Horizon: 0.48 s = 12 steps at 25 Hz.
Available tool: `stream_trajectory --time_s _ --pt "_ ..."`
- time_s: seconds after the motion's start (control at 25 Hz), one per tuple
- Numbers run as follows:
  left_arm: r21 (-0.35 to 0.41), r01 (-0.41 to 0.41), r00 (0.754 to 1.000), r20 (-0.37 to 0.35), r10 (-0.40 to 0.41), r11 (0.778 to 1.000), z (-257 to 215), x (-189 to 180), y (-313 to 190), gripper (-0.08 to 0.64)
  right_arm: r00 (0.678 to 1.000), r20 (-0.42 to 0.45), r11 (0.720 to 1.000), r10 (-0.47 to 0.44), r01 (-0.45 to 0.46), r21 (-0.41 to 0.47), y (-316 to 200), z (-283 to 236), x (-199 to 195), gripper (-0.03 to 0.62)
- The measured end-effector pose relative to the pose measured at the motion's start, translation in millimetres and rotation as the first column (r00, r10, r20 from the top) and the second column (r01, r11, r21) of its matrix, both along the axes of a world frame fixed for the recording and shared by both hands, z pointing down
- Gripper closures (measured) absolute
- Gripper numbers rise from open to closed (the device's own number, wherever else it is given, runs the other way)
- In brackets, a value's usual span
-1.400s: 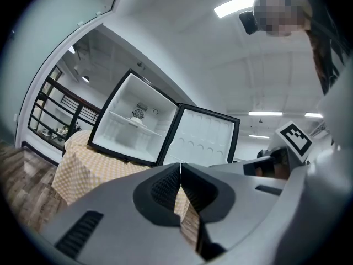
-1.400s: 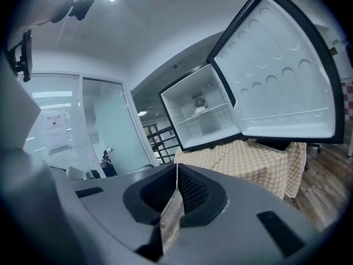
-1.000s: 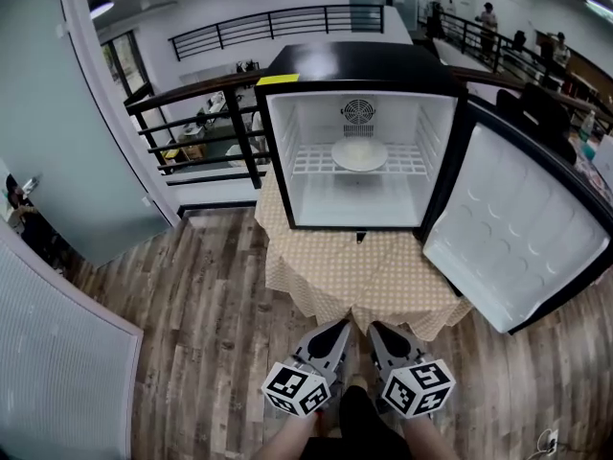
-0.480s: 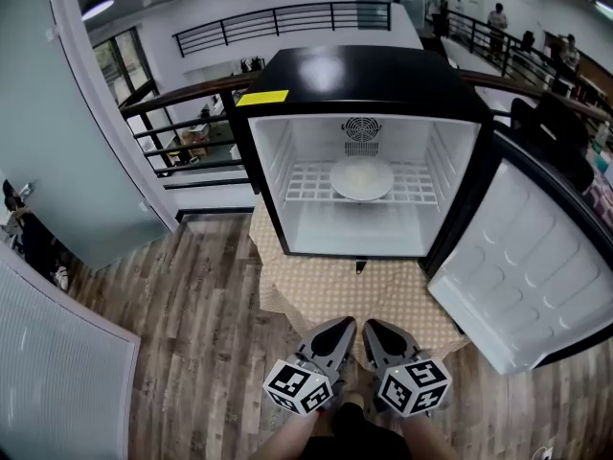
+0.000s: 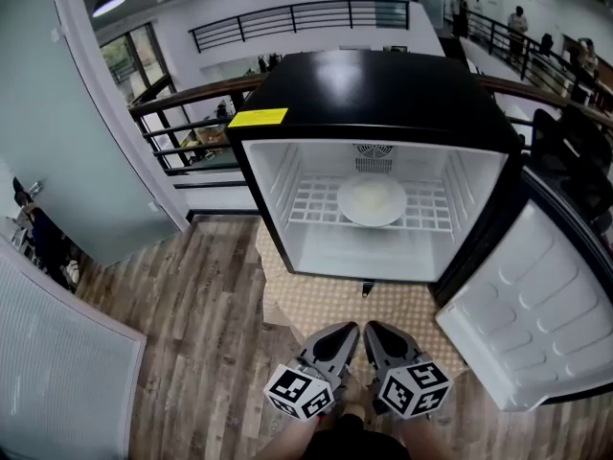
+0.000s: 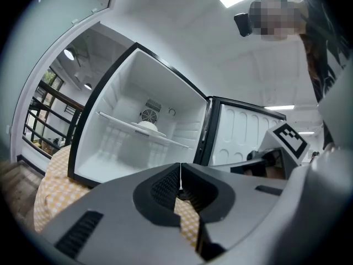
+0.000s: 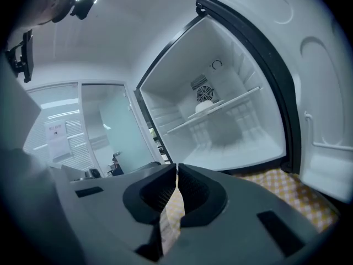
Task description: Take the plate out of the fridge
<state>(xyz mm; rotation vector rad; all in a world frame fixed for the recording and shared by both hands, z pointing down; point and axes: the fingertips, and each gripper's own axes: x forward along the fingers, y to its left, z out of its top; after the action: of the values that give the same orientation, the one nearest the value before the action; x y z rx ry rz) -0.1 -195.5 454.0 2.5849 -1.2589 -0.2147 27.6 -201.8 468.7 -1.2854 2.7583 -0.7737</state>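
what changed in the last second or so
The left tongs and right tongs moved closer to the fridge, side by side. Nothing was gripped or released. The plate stays on the shelf, the door stays open, and both tongs stay shut and empty.

The right hand-held gripper [image 7: 176, 173], jaws together with nothing between them, faces the open fridge [image 7: 242, 142]; the plate [image 7: 204, 107] rests on its shelf [image 7: 182, 125].

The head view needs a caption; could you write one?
Open mini fridge, white plate on its wire shelf; left gripper and right gripper shut.
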Motion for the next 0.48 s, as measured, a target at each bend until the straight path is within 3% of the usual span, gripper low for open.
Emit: stream_trajectory --time_s 0.48 --pt "-0.032 0.027 0.999 0.02 -0.026 0.999 9.7 -3.5 -15.8 0.548 0.992 0.125 0.996 0.014 -0.002 -0.092 -20.8 6.2 0.1 0.557"
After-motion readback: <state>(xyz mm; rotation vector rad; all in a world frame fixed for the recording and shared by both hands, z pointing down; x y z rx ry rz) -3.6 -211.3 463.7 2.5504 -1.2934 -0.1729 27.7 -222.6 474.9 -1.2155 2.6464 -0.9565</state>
